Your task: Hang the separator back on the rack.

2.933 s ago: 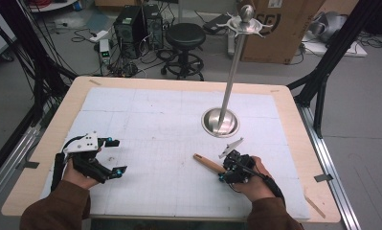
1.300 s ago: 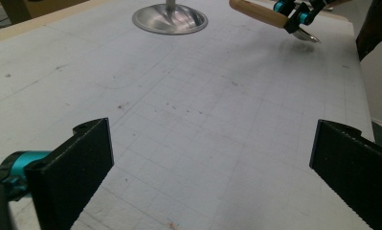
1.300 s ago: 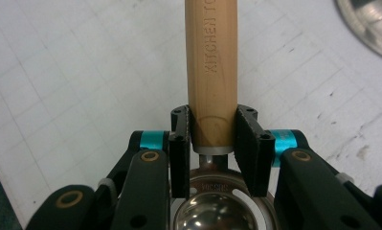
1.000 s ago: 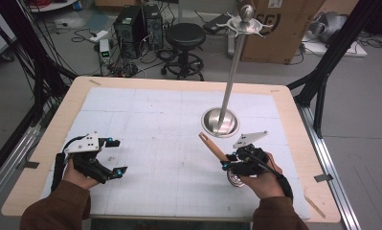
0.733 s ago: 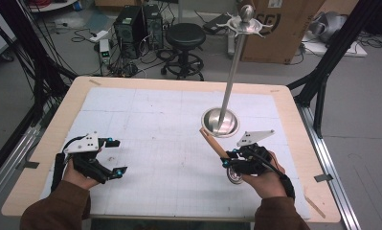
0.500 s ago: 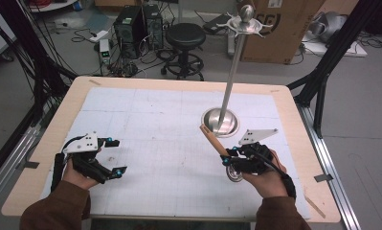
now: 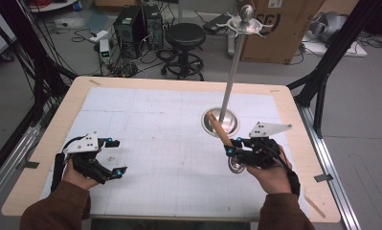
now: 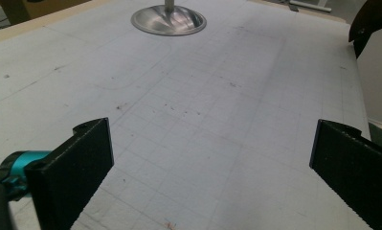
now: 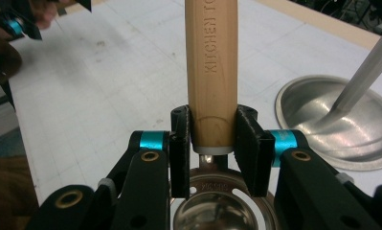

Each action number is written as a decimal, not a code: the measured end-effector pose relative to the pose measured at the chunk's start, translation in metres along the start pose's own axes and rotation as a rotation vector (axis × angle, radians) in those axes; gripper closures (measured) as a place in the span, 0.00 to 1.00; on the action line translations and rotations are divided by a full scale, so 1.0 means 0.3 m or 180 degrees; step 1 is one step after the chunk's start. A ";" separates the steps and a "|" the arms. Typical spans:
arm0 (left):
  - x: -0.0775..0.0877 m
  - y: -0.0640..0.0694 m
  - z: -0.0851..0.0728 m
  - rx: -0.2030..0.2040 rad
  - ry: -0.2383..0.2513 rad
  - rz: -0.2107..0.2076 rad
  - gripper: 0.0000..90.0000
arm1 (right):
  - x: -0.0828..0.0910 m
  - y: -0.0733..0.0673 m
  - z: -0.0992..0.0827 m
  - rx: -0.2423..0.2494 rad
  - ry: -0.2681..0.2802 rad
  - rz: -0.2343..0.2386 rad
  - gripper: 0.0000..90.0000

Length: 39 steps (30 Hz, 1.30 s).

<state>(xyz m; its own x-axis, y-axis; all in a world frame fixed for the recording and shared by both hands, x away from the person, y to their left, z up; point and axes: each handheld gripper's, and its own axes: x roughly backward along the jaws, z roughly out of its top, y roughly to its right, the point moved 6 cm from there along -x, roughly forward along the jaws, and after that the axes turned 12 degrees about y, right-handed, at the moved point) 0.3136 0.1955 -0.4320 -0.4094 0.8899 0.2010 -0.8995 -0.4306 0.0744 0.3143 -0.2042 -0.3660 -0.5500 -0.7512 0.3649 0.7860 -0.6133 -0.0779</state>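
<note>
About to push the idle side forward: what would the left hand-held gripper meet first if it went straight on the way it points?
Probably the round shiny metal base of the stand, far ahead; the white gridded mat before the open left hand-held gripper looks free. Depth is uncertain.

Left tongs [image 7: 113, 156] are just parked low on the near-left side, jaws spread wide with nothing in them, forearm in a brown sleeve coming in from the bottom edge. Right tongs [image 7: 230, 146] are held up a bit on the near-right, jaws clamped tight, hand [image 7: 270, 173] wrapped around the body from below.
</note>
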 end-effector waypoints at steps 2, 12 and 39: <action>-0.001 0.000 -0.001 0.0001 -0.0004 -0.0004 0.02 | 0.004 0.004 0.016 0.0016 0.0036 -0.0008 0.77; 0.000 -0.001 0.000 0.0004 0.0002 -0.0006 0.02 | 0.021 0.027 0.079 0.0058 0.0225 0.0016 0.77; 0.000 -0.002 0.001 0.0016 0.0017 -0.0009 0.02 | 0.149 0.102 0.231 0.0144 0.0826 -0.0143 0.77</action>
<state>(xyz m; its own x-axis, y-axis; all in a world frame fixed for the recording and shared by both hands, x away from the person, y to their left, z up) 0.3141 0.1956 -0.4319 -0.4078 0.8919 0.1954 -0.8998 -0.4289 0.0798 0.3333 -0.2396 -0.2879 -0.6340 -0.7645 0.1166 0.7678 -0.6403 -0.0233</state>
